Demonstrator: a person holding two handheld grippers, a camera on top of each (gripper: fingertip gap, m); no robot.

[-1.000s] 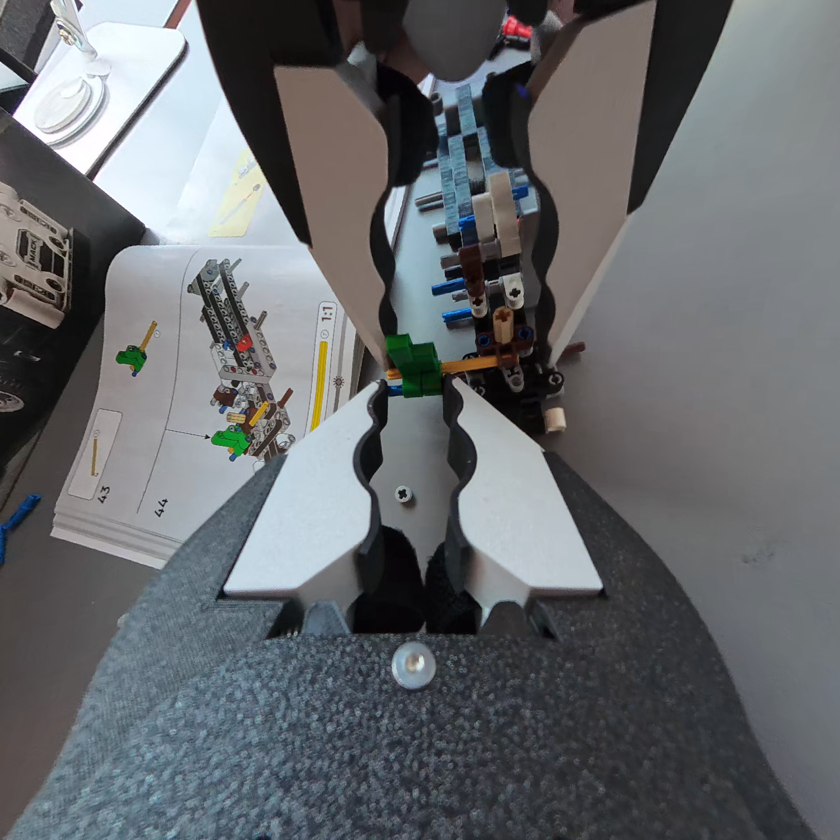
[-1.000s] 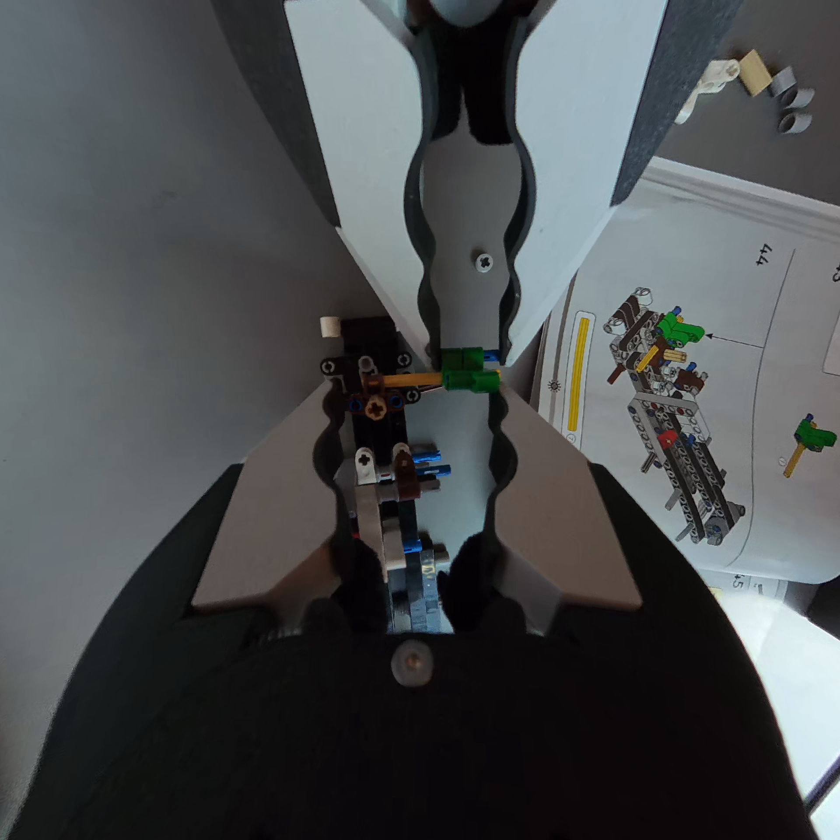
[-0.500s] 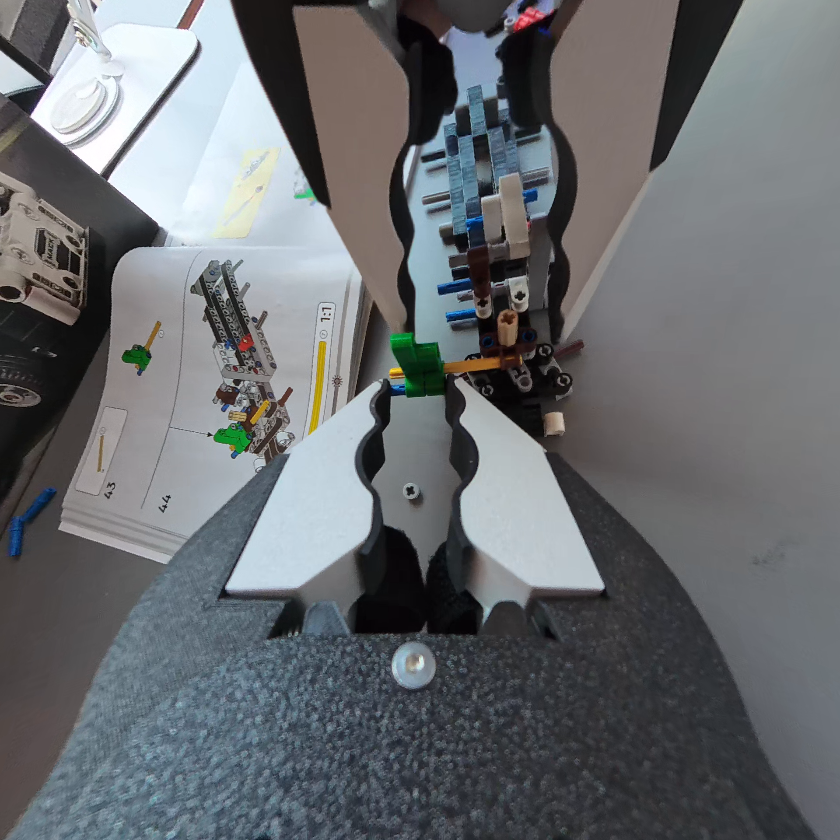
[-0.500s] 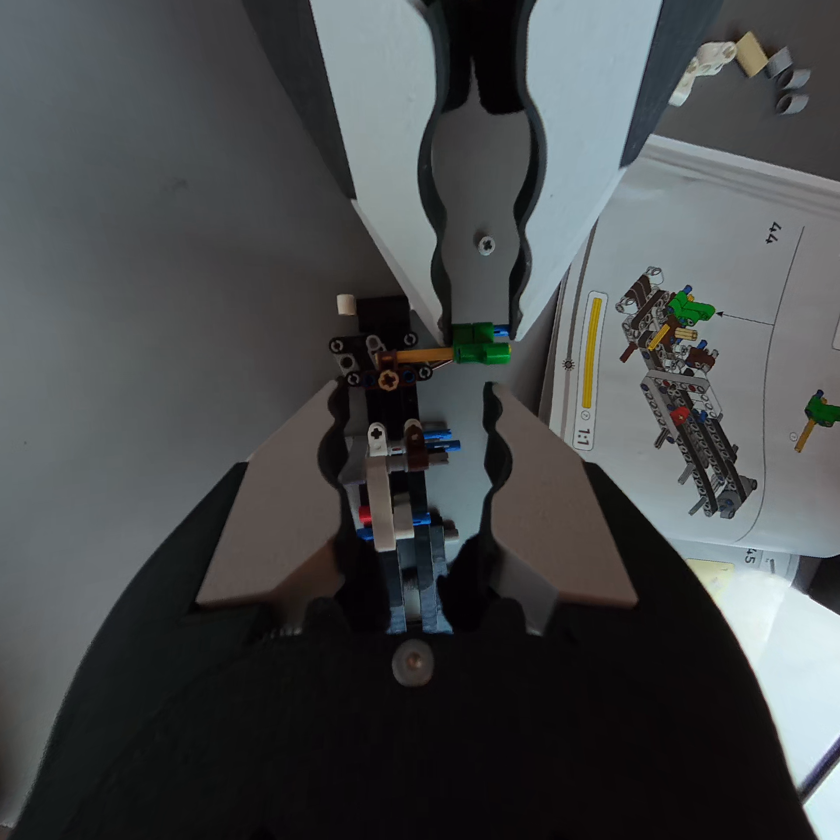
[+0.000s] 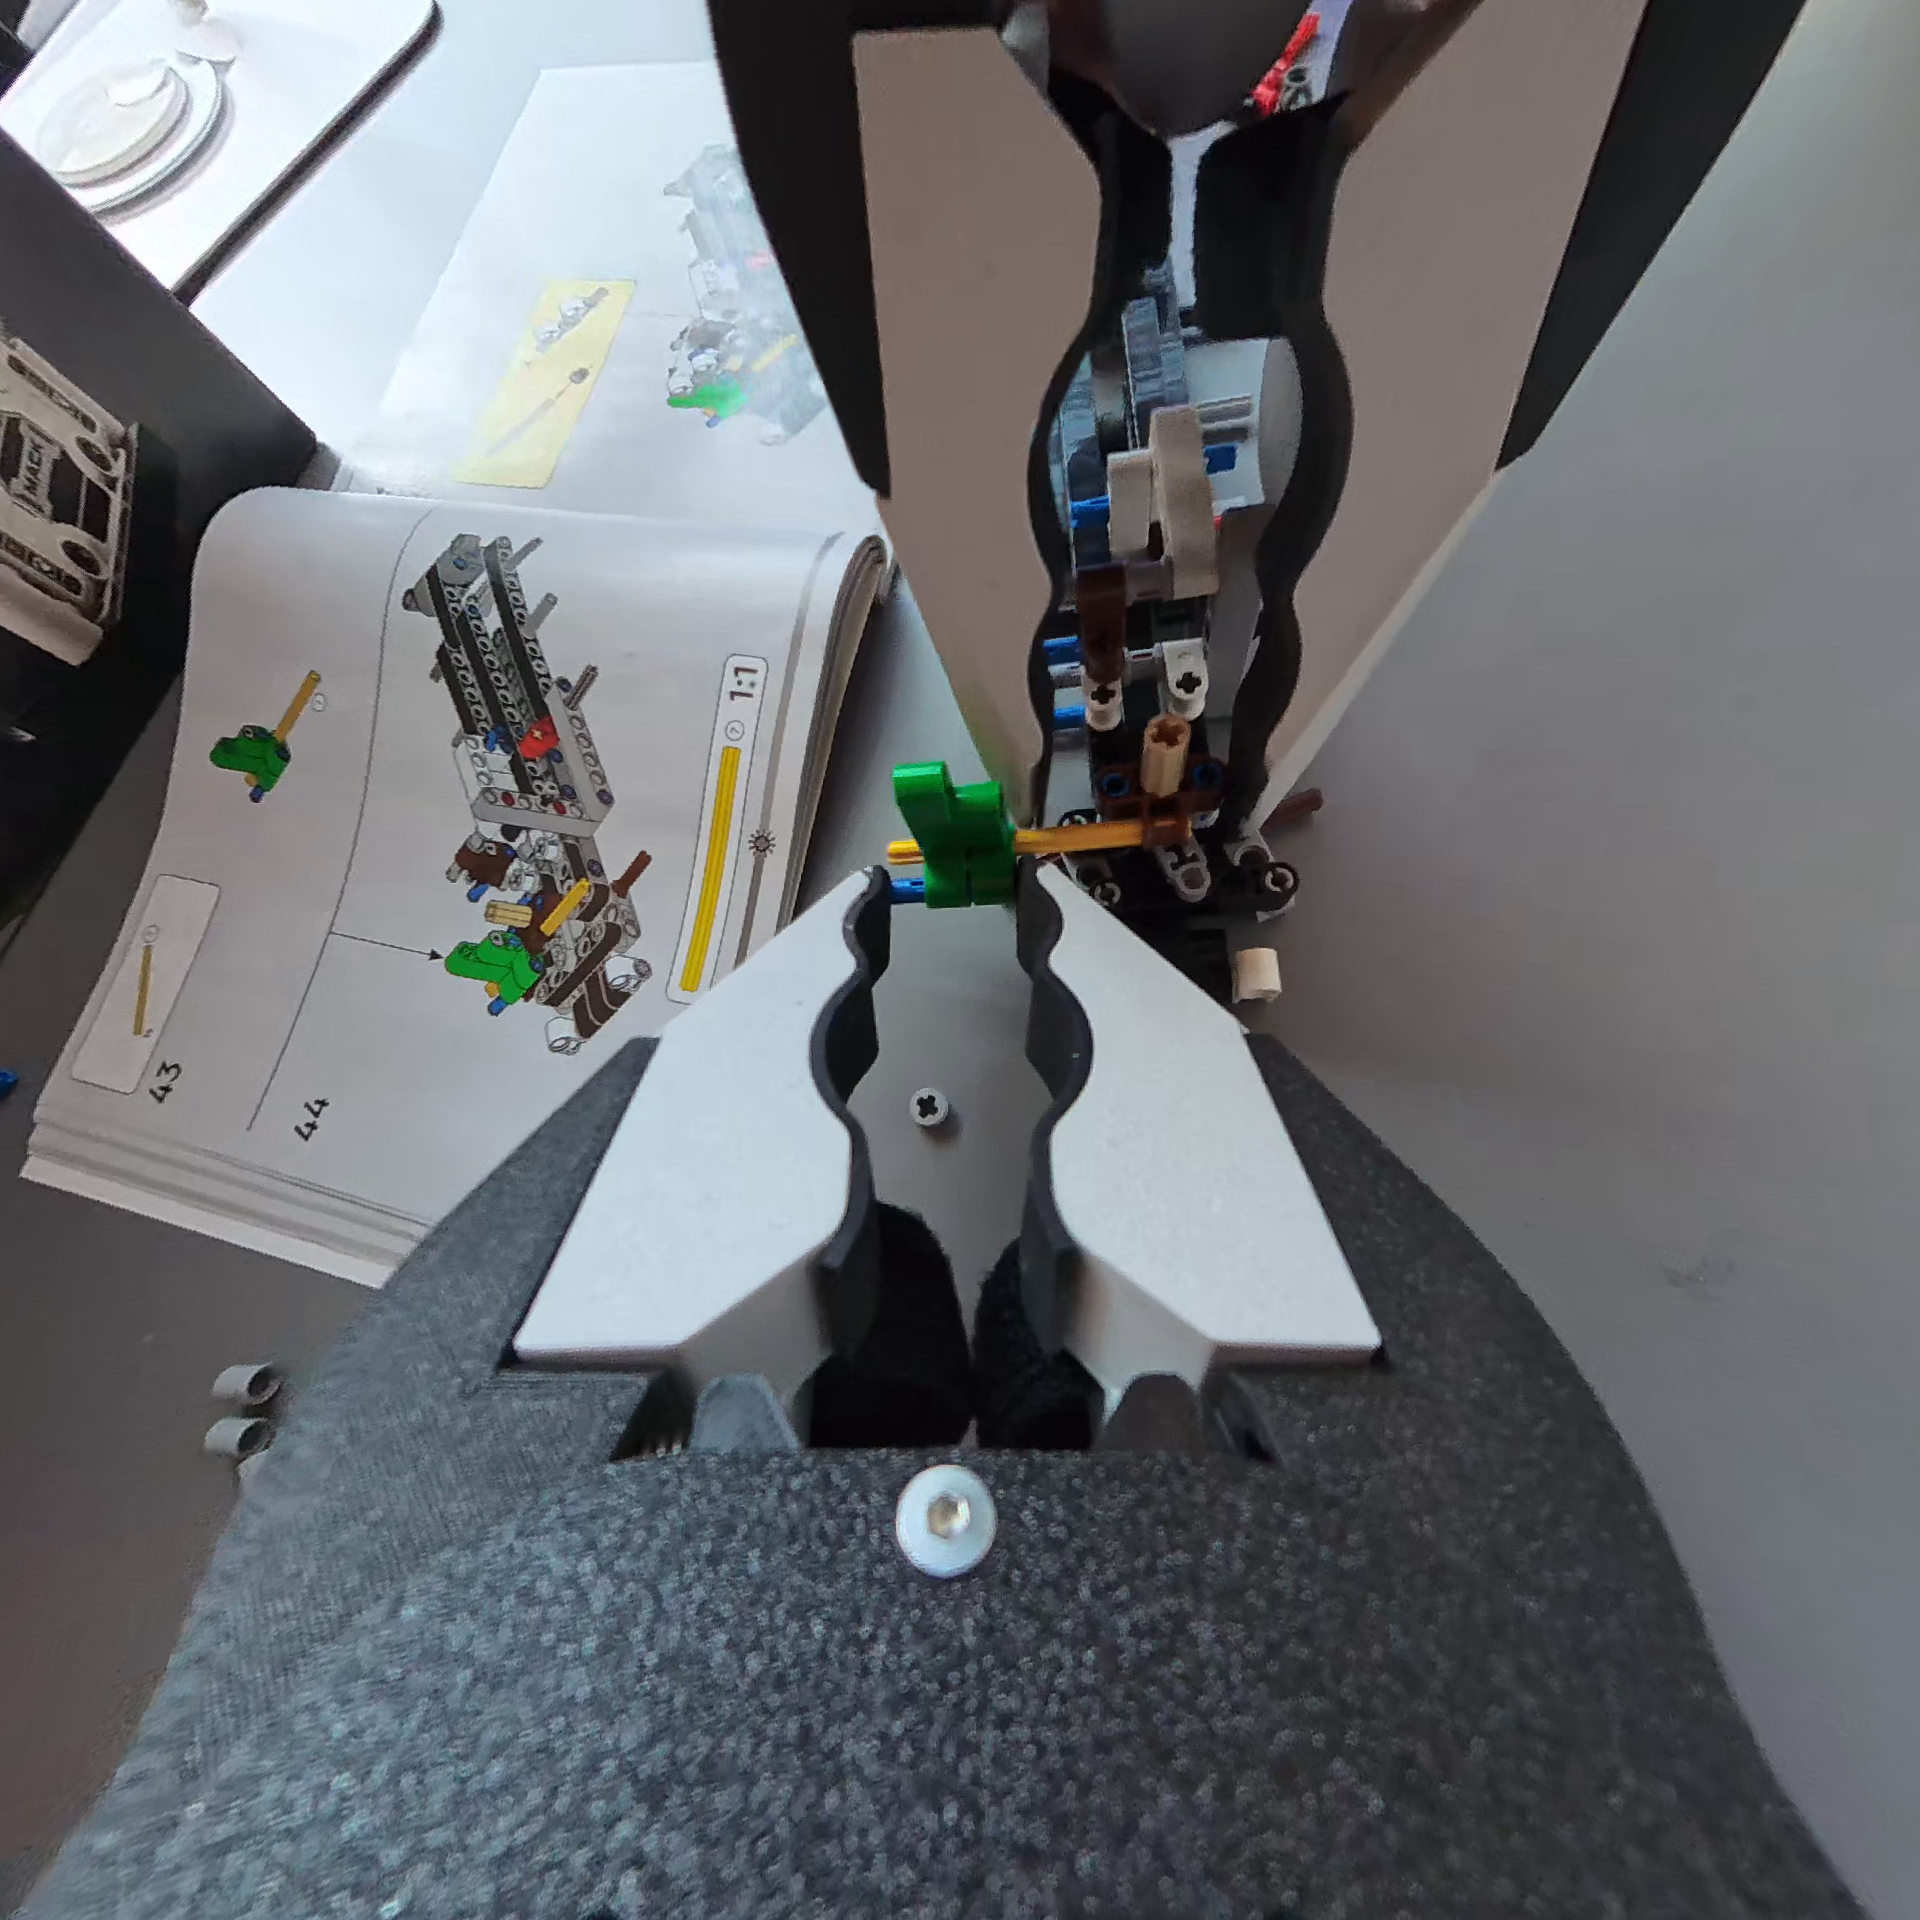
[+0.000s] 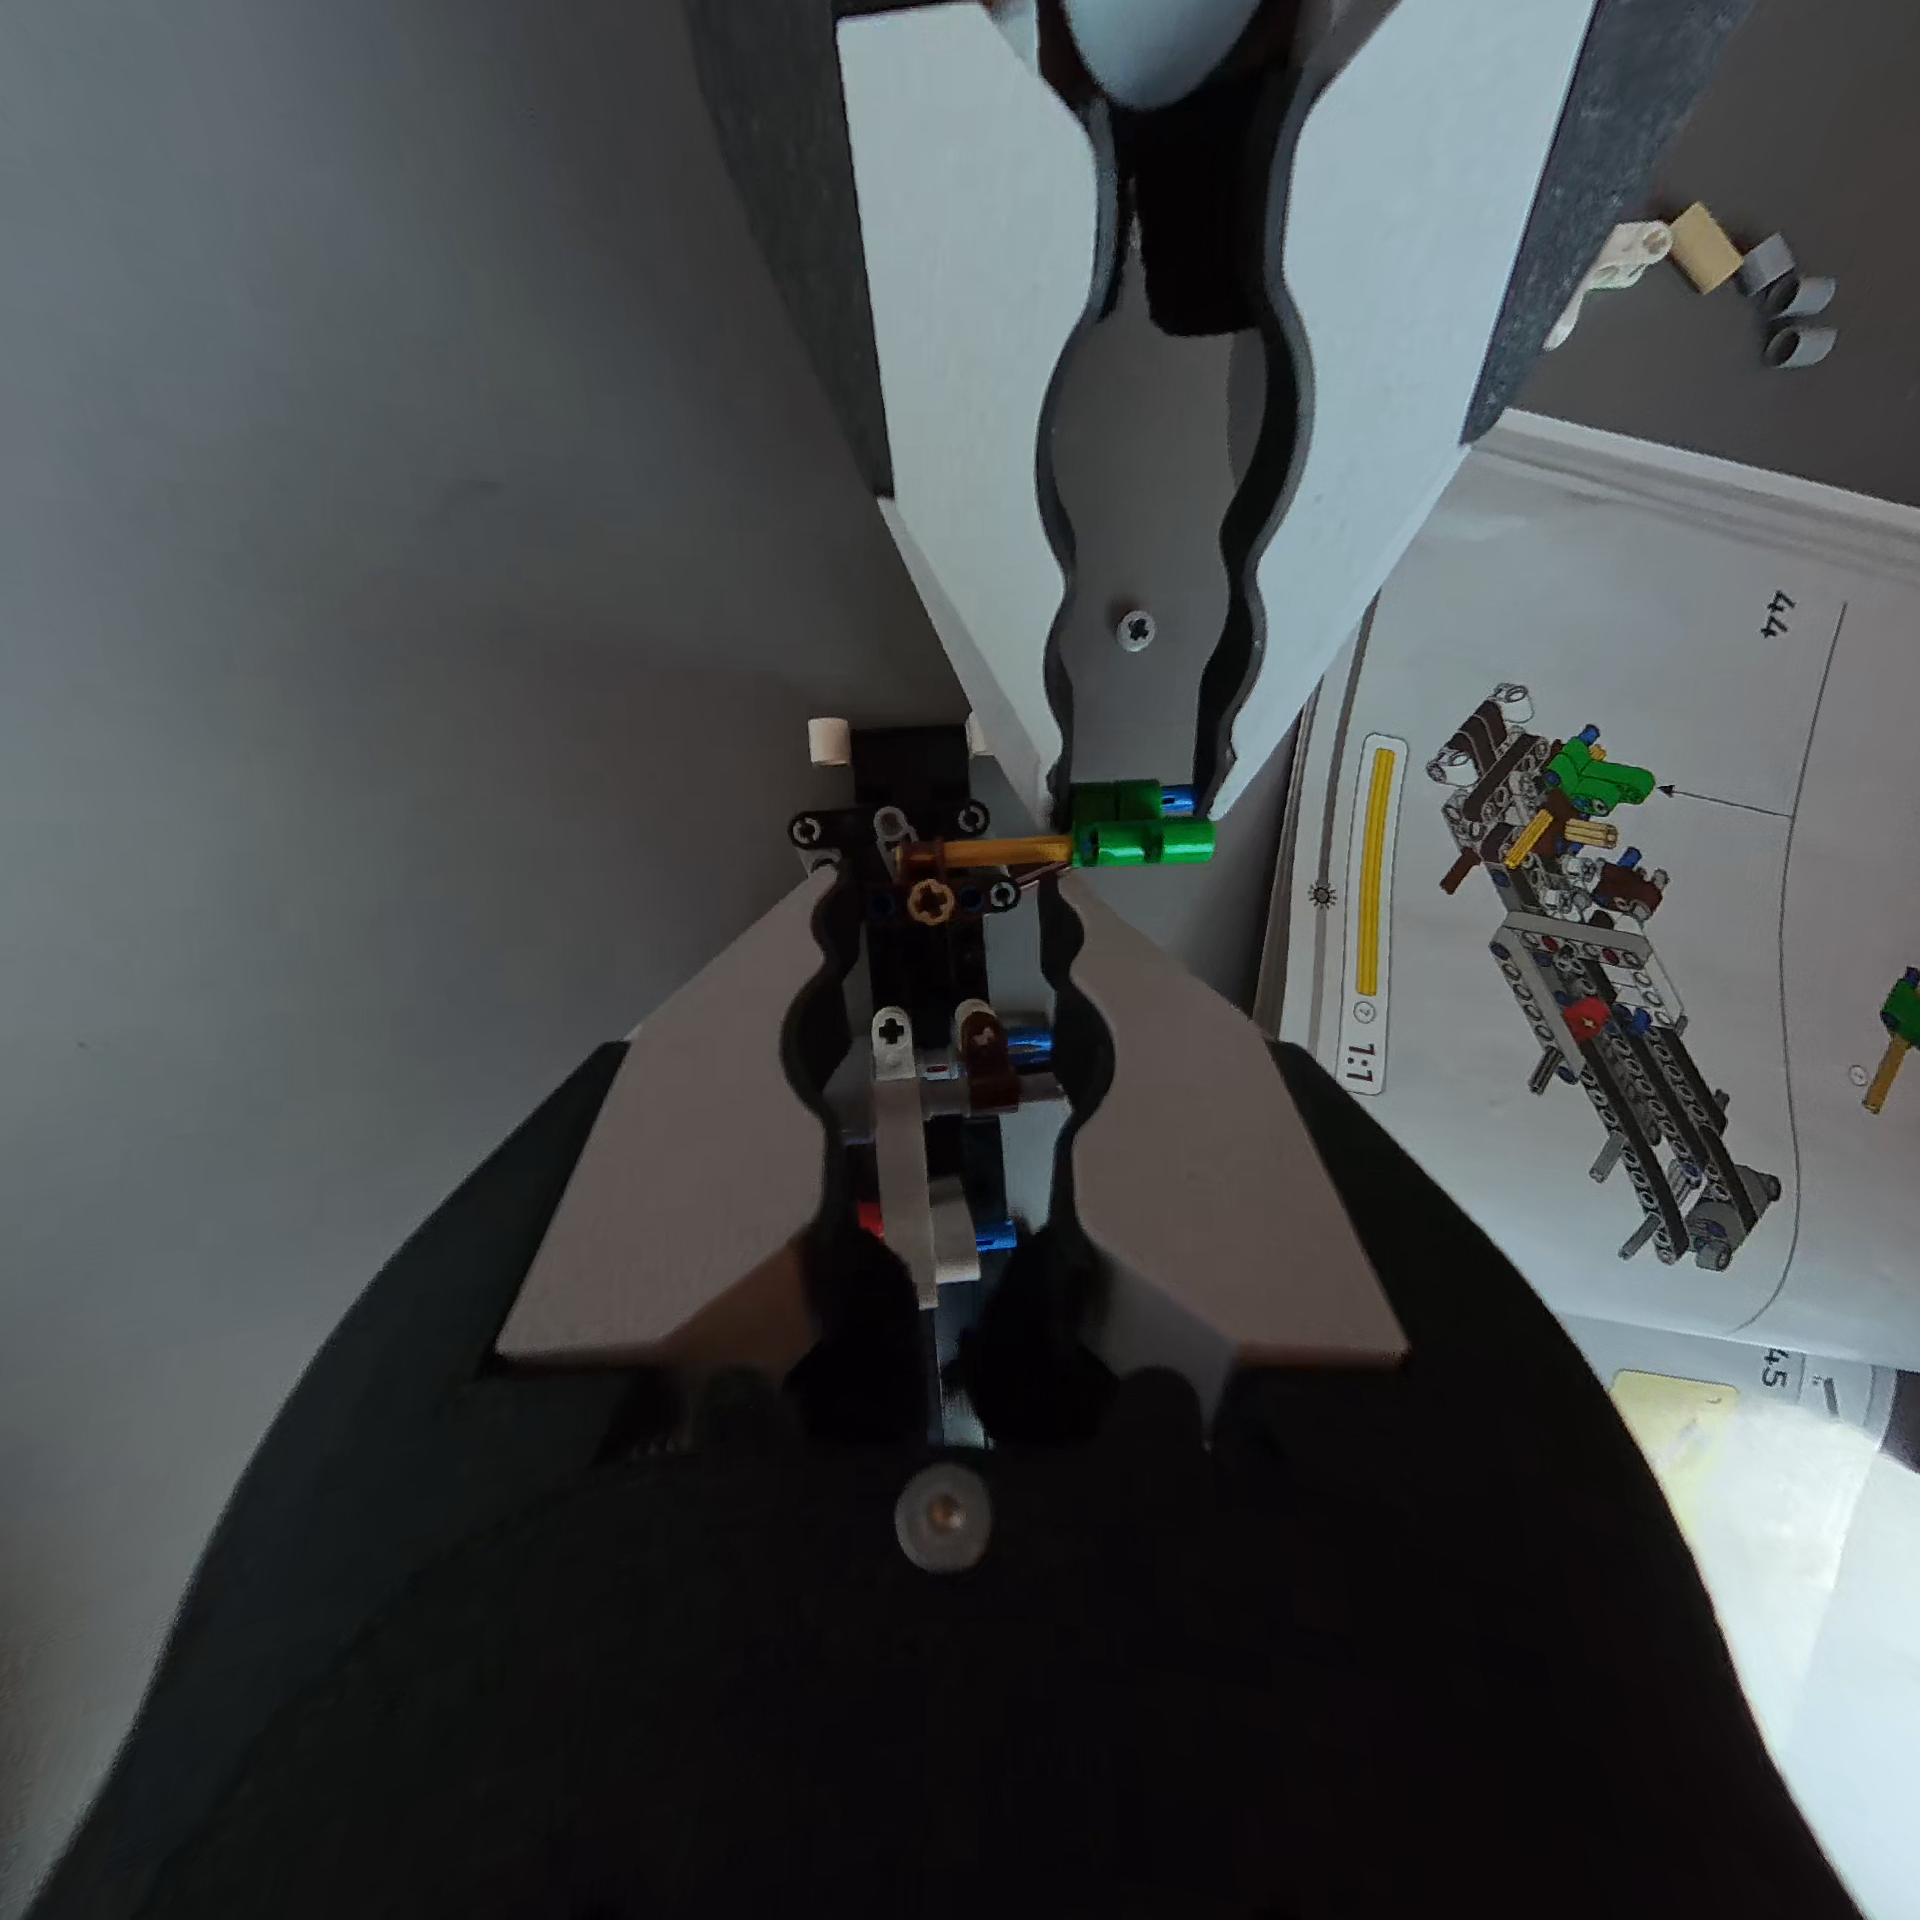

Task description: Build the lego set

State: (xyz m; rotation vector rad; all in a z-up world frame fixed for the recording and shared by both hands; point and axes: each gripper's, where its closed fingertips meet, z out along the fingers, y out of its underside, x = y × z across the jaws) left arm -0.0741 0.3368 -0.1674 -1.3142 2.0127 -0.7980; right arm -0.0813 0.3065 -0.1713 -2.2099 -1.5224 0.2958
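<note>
On the grey table (image 5: 1662, 1039), beside an open instruction booklet (image 5: 343, 831), the right gripper (image 6: 940, 894) clamps the long lego frame (image 6: 925, 1101) while the left gripper (image 5: 954, 883) pinches the green connector (image 5: 961, 831) on a yellow axle (image 5: 1081, 834) entering the frame's end.

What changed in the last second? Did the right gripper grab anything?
The right gripper narrowed its open jaws onto the chassis and now appears to clamp its sides. Unchanged: the left gripper pinches the green piece, whose yellow axle reaches the chassis end.
</note>
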